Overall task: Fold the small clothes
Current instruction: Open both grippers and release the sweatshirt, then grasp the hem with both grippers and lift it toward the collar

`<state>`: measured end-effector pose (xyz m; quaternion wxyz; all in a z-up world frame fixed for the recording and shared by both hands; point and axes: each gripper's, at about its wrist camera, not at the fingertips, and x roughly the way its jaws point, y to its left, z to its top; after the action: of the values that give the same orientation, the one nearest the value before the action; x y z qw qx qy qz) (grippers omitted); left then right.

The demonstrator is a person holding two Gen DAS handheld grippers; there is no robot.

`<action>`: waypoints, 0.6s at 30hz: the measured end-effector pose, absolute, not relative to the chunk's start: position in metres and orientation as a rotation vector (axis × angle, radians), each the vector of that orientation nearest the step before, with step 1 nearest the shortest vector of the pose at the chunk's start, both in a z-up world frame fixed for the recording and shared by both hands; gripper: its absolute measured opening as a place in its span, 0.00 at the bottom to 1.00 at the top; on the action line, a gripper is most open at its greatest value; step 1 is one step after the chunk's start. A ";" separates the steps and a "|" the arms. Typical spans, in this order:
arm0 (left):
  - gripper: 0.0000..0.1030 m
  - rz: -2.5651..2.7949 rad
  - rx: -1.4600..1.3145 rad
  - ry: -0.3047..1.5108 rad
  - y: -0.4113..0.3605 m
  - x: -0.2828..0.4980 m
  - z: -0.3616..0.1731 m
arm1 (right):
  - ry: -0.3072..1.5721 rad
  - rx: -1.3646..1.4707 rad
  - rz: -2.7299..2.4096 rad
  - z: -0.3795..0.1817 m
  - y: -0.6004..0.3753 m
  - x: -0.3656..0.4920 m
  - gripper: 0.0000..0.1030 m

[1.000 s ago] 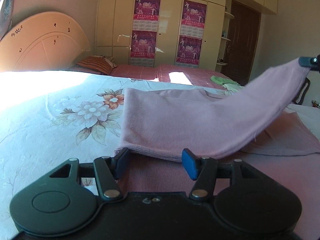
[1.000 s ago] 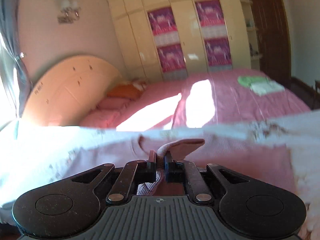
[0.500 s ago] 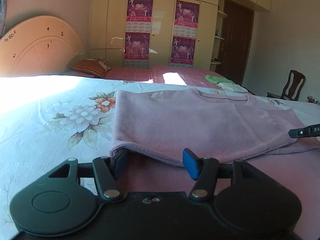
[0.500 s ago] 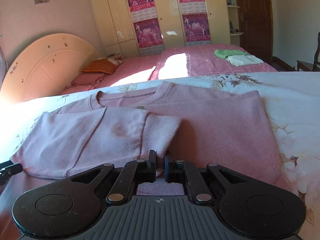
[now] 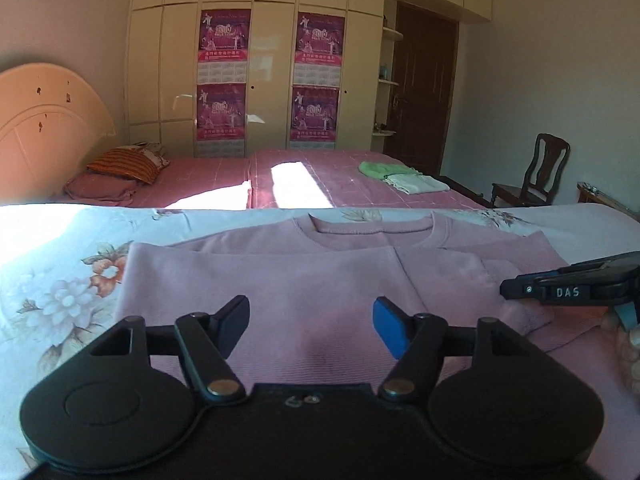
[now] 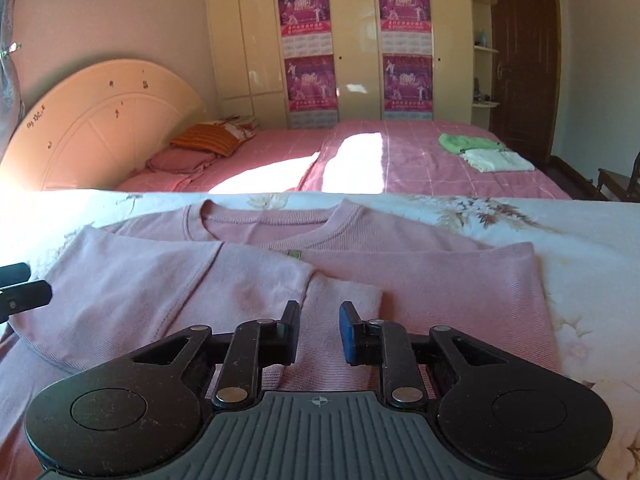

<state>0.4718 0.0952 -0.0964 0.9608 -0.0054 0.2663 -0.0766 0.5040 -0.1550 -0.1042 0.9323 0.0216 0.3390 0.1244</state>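
Black plastic fills the bottom of both views, where we see our two grippers from behind. The left gripper (image 5: 311, 328) stands wide, its jaws having just been opening, with nothing pinched between them; only the pink sweater (image 5: 280, 280) lies flat beneath the gap. The right gripper (image 6: 319, 332) shows a narrow gap; its jaws have just been opening too, and the folded sleeve cuff (image 6: 344, 300) lies under and ahead of the tips, no longer clamped. In the left wrist view the right gripper enters from the right edge at mid-height, lettered "DAS".

Just beyond the fingertips we see the sweater spread across the centre of each frame, one sleeve folded inward over the body, the round neckline (image 6: 272, 220) farther up. It rests on a white floral bedspread (image 5: 60, 280), which shows at the left and right of the garment.

Past the bedspread's far edge a pink bed cover (image 6: 400, 160) stretches across mid-frame with a bright patch of sun. At its right lie folded green and white clothes (image 6: 480, 152); at its left an orange striped pillow (image 6: 208, 138) sits before a cream headboard (image 6: 100, 120). Farthest back, cream wardrobe doors (image 5: 272, 60) carry purple posters (image 5: 224, 36), a dark door (image 5: 424, 88) stands at upper right, and a wooden chair (image 5: 536, 172) shows at the right.
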 end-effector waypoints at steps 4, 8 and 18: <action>0.67 -0.174 -0.086 0.647 0.113 0.487 -0.128 | 0.709 0.020 0.252 -0.112 -0.159 0.503 0.20; 0.74 -0.113 -0.070 0.599 0.133 0.506 -0.119 | 0.634 0.085 0.251 -0.099 -0.168 0.509 0.20; 0.61 -0.053 -0.155 0.675 0.206 0.581 -0.127 | 0.679 0.012 0.229 -0.121 -0.147 0.559 0.21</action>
<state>0.5814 0.2058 -0.1268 0.9403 -0.0759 0.3308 -0.0261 0.5589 -0.1473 -0.1208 0.9364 0.0057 0.3325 0.1122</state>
